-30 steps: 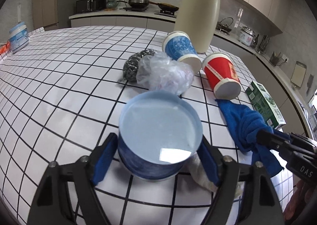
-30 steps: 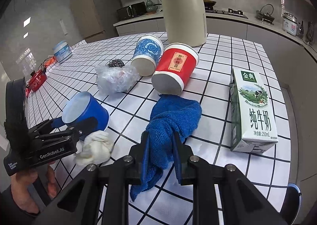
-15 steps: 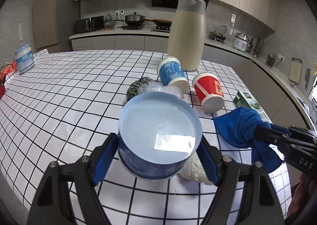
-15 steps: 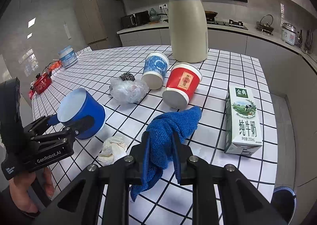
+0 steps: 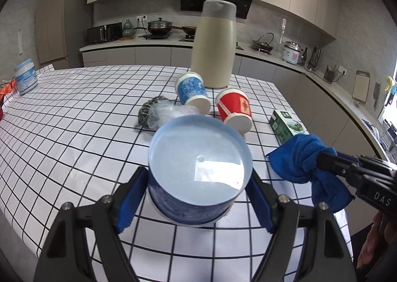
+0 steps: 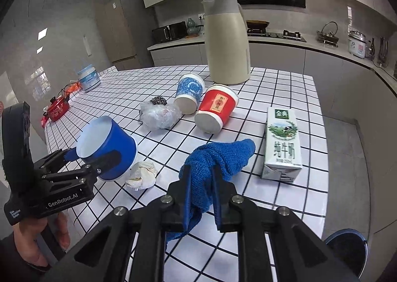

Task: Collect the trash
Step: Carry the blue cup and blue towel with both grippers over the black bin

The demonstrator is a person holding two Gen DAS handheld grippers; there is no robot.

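My left gripper (image 5: 196,182) is shut on a blue cup (image 5: 198,163) with a pale inside, held tilted above the checkered table (image 5: 74,133). From the right wrist view the same cup (image 6: 111,148) hangs over a crumpled white tissue (image 6: 141,174). My right gripper (image 6: 201,170) has its jaws closing tight on a blue cloth (image 6: 223,155), which hangs clear of the table. On the table lie a clear plastic bag (image 6: 160,114), a blue-patterned paper cup (image 6: 188,92) and a red paper cup (image 6: 215,108), both on their sides, and a milk carton (image 6: 282,143).
A tall beige thermos jug (image 6: 227,41) stands behind the cups. A steel scourer (image 6: 158,101) sits by the bag. A white jar (image 6: 88,81) and a small red pot (image 6: 57,108) are at the far left edge. A dark round bin (image 6: 347,249) stands on the floor, lower right.
Both grippers have risen and drawn back with their loads. The cloth has come off the table, and the cup now hides the tissue in the left wrist view.
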